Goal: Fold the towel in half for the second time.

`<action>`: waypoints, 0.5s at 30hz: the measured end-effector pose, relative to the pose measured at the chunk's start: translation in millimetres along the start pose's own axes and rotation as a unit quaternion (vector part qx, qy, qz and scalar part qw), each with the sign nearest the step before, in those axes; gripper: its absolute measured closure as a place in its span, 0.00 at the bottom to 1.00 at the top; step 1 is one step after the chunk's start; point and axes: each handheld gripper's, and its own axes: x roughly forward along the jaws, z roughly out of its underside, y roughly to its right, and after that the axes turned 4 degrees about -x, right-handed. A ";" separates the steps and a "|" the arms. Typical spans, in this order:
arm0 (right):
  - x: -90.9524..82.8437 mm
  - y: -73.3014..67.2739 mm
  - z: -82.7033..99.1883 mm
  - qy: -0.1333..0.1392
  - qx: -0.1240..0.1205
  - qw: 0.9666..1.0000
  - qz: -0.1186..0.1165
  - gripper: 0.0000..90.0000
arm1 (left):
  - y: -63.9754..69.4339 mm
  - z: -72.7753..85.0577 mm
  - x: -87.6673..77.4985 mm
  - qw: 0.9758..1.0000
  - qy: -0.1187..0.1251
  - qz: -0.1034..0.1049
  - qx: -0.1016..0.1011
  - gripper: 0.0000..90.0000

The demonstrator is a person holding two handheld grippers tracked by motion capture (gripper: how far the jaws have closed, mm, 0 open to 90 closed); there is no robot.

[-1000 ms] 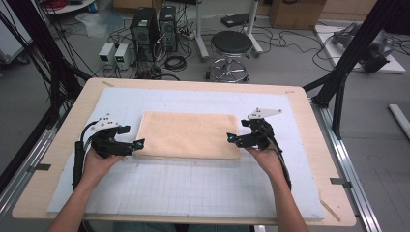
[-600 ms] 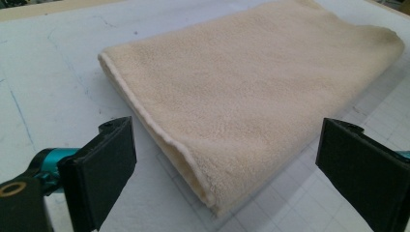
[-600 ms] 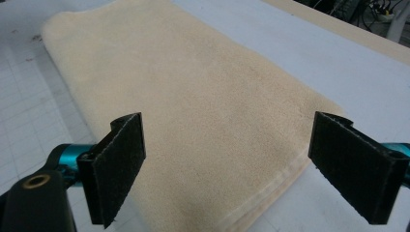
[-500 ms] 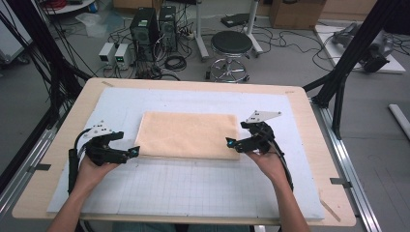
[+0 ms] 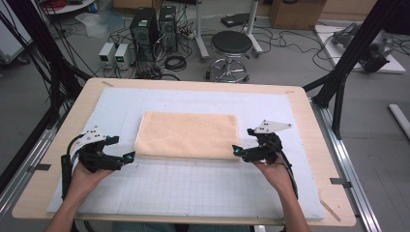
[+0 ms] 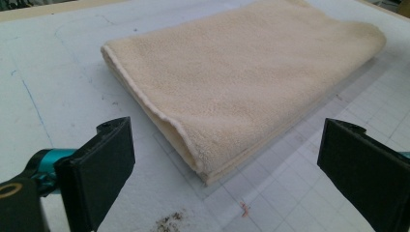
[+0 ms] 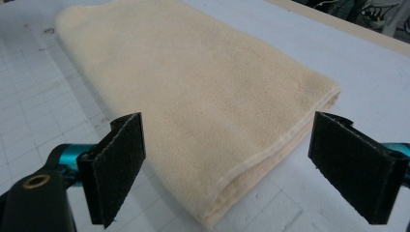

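1 folded beige towel (image 5: pixel 187 134) lies flat near the middle of a pale blue-white mat (image 5: pixel 203 188), its long edges running left to right in the high view. It is folded into several layers — the stacked edges show at its near corners in both gripper views.

2 hand-held grippers flank it, 1 at each near corner. The left gripper (image 5: pixel 129 157) points at the towel's near left corner from just beside it; its jaws have just been opening and now stand wide apart, with nothing pressed between them. In the left gripper view the 2 black jaws frame that corner (image 6: pixel 205 171), which lies on the mat ahead of them, untouched. The right gripper (image 5: pixel 236 151) points at the near right corner, its tips right at the towel's edge. In the right gripper view its 2 jaws are also spread wide, the corner (image 7: pixel 212 217) lying between and below them, not clamped.

2 hands hold the grippers — the left hand (image 5: pixel 84 176) and the right hand (image 5: pixel 273 174) — with forearms entering from the bottom.

The mat, part of it printed with a grid, covers 1 wooden table (image 5: pixel 309 125). Beyond the table stand 1 round black stool (image 5: pixel 231 46) and 2 dark computer towers (image 5: pixel 154 29) among floor cables.
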 end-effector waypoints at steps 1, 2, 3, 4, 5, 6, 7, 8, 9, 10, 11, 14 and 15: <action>-0.7 -0.2 1.1 -0.003 -0.001 1.000 0.002 0.14 | 0.6 0.7 -0.8 1.000 -0.001 0.001 0.000 0.07; -1.9 -0.9 2.9 0.000 -0.001 1.000 0.003 0.14 | 1.3 1.5 -1.6 1.000 0.000 0.000 0.002 0.07; -3.4 -2.4 4.8 0.001 0.000 1.000 0.004 0.14 | 2.2 2.6 -2.7 1.000 0.000 -0.001 0.004 0.07; -4.6 -3.9 7.3 0.000 0.000 1.000 0.007 0.14 | 3.3 3.9 -3.6 1.000 0.000 0.000 0.004 0.07; -5.7 -5.5 10.2 -0.001 0.000 1.000 0.009 0.14 | 3.9 5.0 -5.0 1.000 -0.002 0.001 0.007 0.07; -6.7 -7.0 13.4 -0.001 0.001 1.000 0.008 0.14 | 5.0 6.6 -6.2 1.000 0.000 0.001 0.007 0.07; -7.5 -8.5 16.1 -0.002 0.001 1.000 0.007 0.14 | 5.9 8.1 -7.2 1.000 0.001 0.000 0.010 0.07; -8.4 -10.2 18.2 -0.003 0.001 1.000 0.007 0.14 | 6.6 9.5 -8.5 1.000 -0.002 0.000 0.010 0.07; -10.1 -11.6 19.8 -0.006 0.001 1.000 0.009 0.14 | 7.0 10.8 -9.6 1.000 -0.002 0.000 0.009 0.07; -11.8 -12.7 21.2 -0.004 0.002 1.000 0.008 0.14 | 7.3 12.5 -11.4 1.000 -0.002 0.001 0.011 0.07; -14.4 -14.2 22.6 0.001 0.003 1.000 0.009 0.14 | 7.7 13.5 -12.4 1.000 -0.001 0.002 0.011 0.07; -20.1 -18.0 24.9 0.005 0.001 1.000 0.013 0.14 | 8.5 16.3 -17.0 1.000 0.003 0.003 0.015 0.07; -21.9 -18.8 25.9 0.005 0.000 1.000 0.013 0.14 | 8.9 17.0 -18.4 1.000 0.004 0.004 0.015 0.07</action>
